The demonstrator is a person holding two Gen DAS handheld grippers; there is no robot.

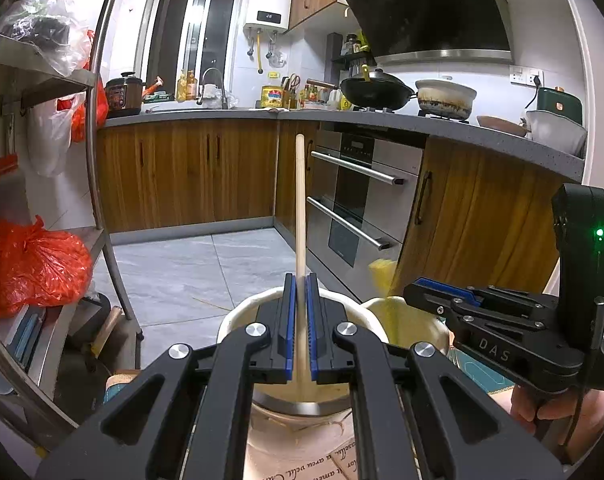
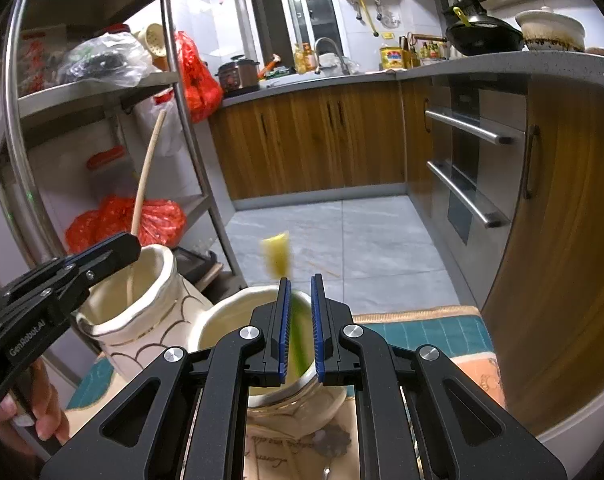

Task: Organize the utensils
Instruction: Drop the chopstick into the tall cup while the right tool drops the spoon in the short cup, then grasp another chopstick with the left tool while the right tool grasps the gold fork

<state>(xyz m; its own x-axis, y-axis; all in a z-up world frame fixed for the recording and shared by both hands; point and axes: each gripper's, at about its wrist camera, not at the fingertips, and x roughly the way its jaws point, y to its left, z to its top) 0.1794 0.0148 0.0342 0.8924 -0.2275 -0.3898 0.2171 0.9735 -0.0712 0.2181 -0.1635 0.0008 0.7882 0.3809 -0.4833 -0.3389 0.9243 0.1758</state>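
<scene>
Right tongs (image 2: 300, 328) closed on a yellow-green utensil (image 2: 278, 256), blurred, tip raised above a cream jar (image 2: 225, 320). Left tongs (image 2: 131, 242) at the left edge, over a second cream jar (image 2: 141, 312) with gold lines, gripping a wooden stick (image 2: 145, 176) that leans up toward a metal shelf (image 2: 101, 92). Both jars just beside each other on a patterned mat (image 2: 422, 332). Red bag (image 2: 141, 220) behind.

Pale wooden stick (image 1: 300, 216) rises from a cream jar (image 2: 141, 312) traced with thin gold scallop lines. Yellow-green utensil (image 2: 279, 258), blurred, over the second cream jar (image 2: 229, 316). Black grippers, blue pads (image 1: 289, 332). Grey marbled floor tiles (image 1: 205, 268), striped brown wood cabinets (image 1: 189, 172), red plastic bags (image 1: 33, 264).
</scene>
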